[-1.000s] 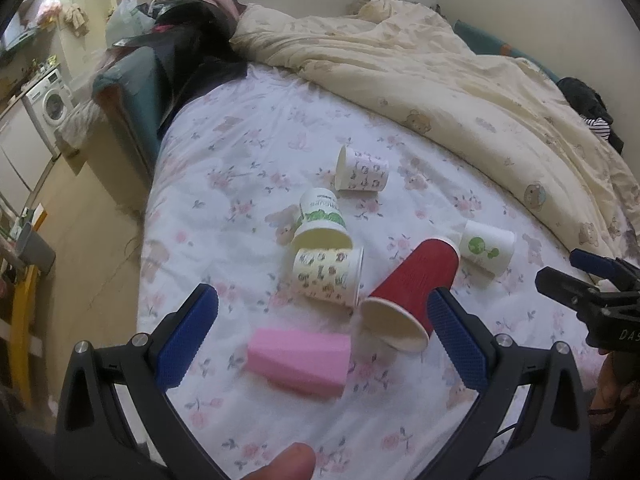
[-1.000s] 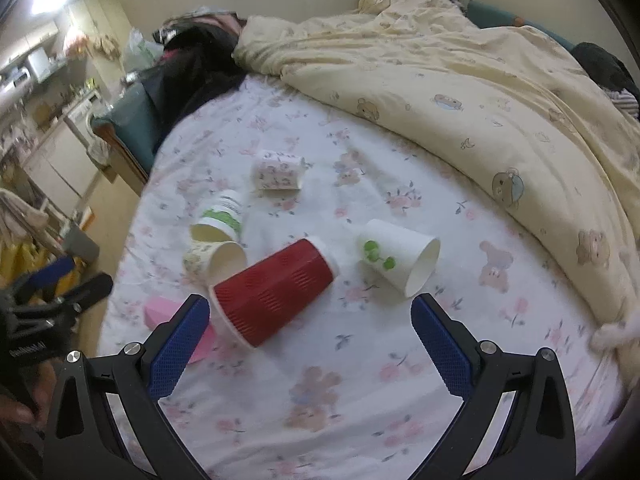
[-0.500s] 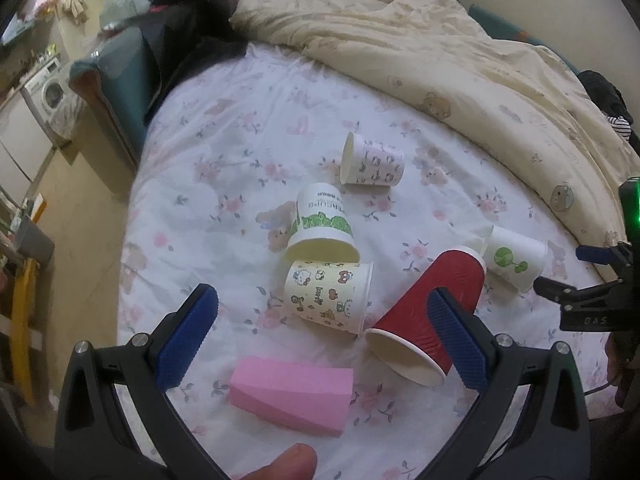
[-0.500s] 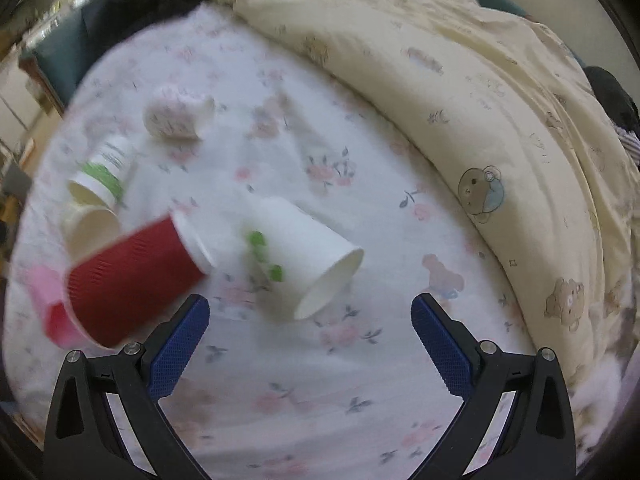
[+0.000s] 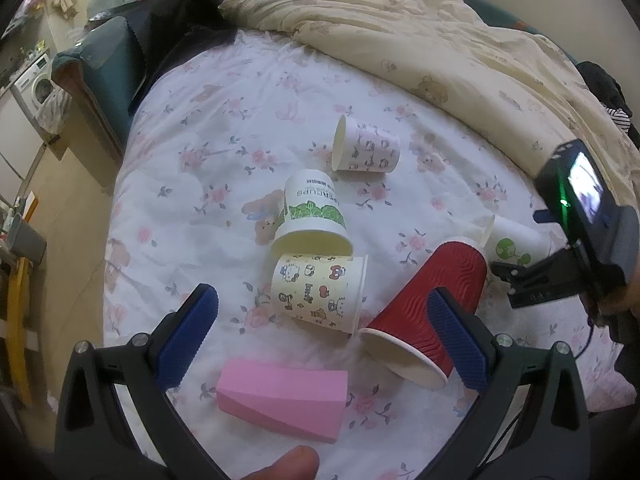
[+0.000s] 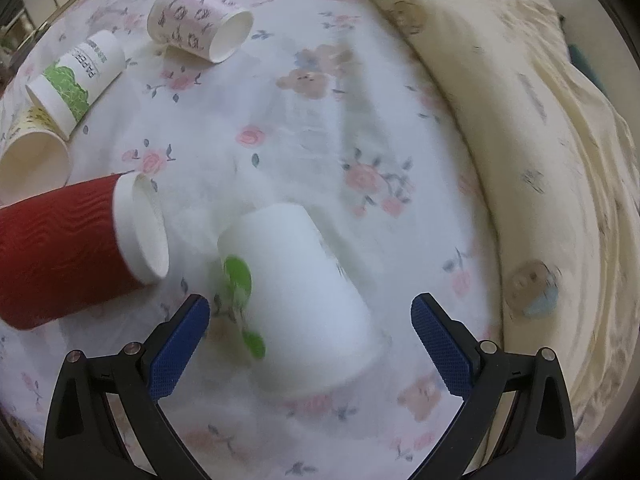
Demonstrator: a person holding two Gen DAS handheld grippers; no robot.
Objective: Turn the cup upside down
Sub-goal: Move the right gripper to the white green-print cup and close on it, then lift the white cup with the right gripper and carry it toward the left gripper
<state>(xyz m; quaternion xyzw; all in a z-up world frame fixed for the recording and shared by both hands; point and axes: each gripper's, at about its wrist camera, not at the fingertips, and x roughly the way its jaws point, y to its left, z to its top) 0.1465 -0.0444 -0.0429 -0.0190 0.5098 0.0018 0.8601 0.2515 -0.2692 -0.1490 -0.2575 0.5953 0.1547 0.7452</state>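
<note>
Six cups are seen lying on their sides on a floral bedsheet (image 5: 208, 152), with a cream quilt (image 5: 460, 52) heaped along the far and right edge of the bed. In the right wrist view, the right gripper (image 6: 310, 344) is held with its blue fingers wide apart, and a white cup with green dots (image 6: 296, 300) is framed between them without being touched by either pad; the cup is blurred, its closed base is turned to the far side and its mouth to the near side. Just left of it a red ribbed cup (image 6: 64, 252) is laid with its white base towards the white cup, the two close but apart. In the left wrist view the left gripper (image 5: 324, 340) is likewise spread open and nothing is held in it; a fingertip is visible at the bottom edge. Between its fingers a pink faceted cup (image 5: 280, 400) is found nearest, and beyond it a cup printed with cartoon figures (image 5: 316, 292), whose rim lies against the mouth edge of the red ribbed cup. A white cup with a green band (image 5: 312, 216) is set just beyond the cartoon cup, touching it, and a pale pink patterned cup (image 5: 366, 148) lies farther off, apart from the rest. The right gripper is seen at the right edge of that view, beside the white cup with green dots.
</note>
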